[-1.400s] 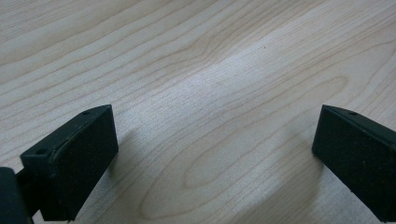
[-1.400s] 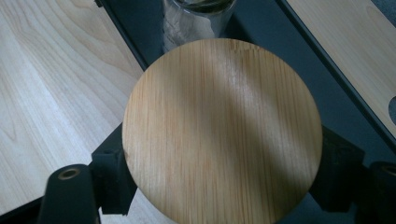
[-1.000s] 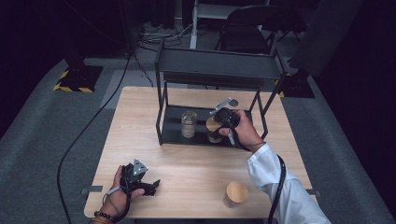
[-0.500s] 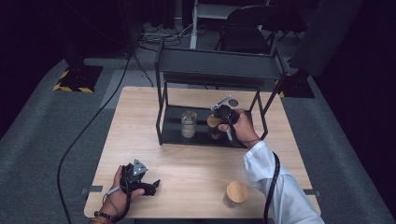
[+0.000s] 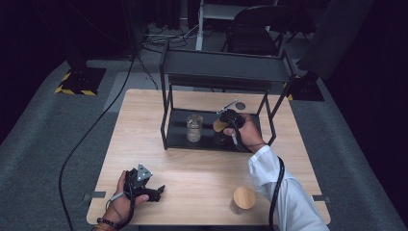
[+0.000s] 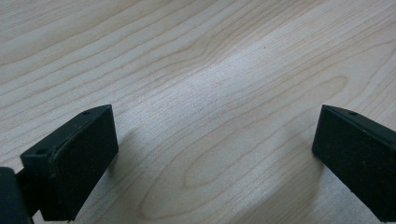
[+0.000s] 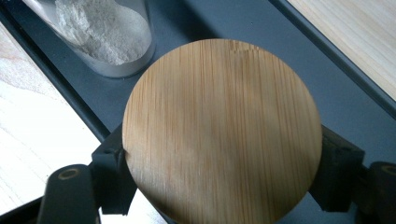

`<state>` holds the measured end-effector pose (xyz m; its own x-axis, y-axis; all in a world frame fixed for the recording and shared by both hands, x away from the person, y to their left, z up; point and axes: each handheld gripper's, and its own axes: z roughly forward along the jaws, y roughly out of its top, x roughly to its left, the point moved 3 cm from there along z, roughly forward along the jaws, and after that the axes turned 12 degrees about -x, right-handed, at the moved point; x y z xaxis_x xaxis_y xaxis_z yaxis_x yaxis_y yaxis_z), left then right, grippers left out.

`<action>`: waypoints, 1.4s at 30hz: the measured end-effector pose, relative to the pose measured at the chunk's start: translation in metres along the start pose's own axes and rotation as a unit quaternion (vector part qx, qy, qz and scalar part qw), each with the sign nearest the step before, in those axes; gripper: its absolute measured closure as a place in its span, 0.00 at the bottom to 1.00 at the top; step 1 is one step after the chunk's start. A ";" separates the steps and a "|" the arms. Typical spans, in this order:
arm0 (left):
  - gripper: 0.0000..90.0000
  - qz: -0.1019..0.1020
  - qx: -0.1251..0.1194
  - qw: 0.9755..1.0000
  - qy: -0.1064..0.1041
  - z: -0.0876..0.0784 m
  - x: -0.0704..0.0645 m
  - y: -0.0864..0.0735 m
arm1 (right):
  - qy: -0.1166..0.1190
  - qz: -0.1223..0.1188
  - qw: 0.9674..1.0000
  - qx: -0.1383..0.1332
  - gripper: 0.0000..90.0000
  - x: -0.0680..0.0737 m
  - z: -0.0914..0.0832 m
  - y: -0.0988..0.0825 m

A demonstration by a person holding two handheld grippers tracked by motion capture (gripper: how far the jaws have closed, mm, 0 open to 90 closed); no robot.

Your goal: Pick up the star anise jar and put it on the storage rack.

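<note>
A jar with a round bamboo lid is held over the lower shelf of a black rack. My right gripper is shut on it, one jaw on each side just under the lid. From above, that gripper reaches into the rack from the right, with the lid at its tip. A glass jar of white powder stands on the same shelf just to the left, also seen as the powder jar. My left gripper rests open on the table's near left; its pads are wide apart over bare wood.
Another jar with a bamboo lid stands near the table's front edge, beside the right sleeve. The rack's posts and top shelf frame the lower shelf. A cable trails off the table's left side across the floor.
The right gripper has sunk a little with the lidded jar toward the lower shelf. The left gripper has kept still.
</note>
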<state>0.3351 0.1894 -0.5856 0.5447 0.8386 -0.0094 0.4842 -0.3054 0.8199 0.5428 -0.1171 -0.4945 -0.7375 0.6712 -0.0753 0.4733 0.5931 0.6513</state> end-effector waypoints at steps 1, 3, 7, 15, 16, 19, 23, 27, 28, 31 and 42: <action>0.00 0.000 0.000 1.000 0.000 0.000 0.000 0.000 | -0.002 0.001 1.000 0.001 0.27 0.000 0.000 0.000; 0.00 0.000 0.000 1.000 0.000 0.000 0.000 0.000 | -0.001 0.006 1.000 0.002 0.27 0.000 0.001 -0.001; 0.00 0.000 0.000 1.000 0.000 0.000 0.000 0.000 | -0.002 0.015 1.000 0.002 0.27 -0.002 0.001 -0.002; 0.00 0.000 0.000 1.000 0.000 0.000 0.000 0.000 | 0.002 0.015 1.000 0.005 0.26 -0.004 0.002 -0.005; 0.00 0.000 0.000 1.000 0.000 0.000 0.000 0.000 | 0.003 0.014 1.000 0.004 0.26 -0.005 0.002 -0.006; 0.00 0.000 0.000 1.000 0.000 0.000 0.000 0.000 | 0.003 0.012 1.000 0.004 0.26 -0.006 0.003 -0.006; 0.00 0.000 0.000 1.000 0.000 0.000 0.000 0.000 | -0.002 0.013 1.000 0.009 0.25 -0.004 0.003 -0.006; 0.00 0.000 0.000 1.000 0.000 0.000 0.000 0.000 | -0.005 0.010 1.000 0.010 0.24 -0.004 0.005 -0.006; 0.00 0.000 0.000 1.000 0.000 0.000 0.000 0.000 | -0.007 0.010 1.000 0.008 0.23 -0.005 0.006 -0.006; 0.00 0.000 0.000 1.000 0.000 0.000 0.000 0.000 | -0.013 0.010 1.000 0.012 0.20 -0.004 0.007 -0.007; 0.00 0.000 0.000 1.000 0.000 0.000 0.000 0.000 | -0.020 0.017 0.999 0.022 0.11 -0.004 0.012 -0.011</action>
<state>0.3351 0.1893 -0.5857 0.5444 0.8388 -0.0097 0.4841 -0.3047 0.8202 0.5465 -0.1213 -0.5105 -0.7007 0.7084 -0.0847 0.5191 0.5877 0.6206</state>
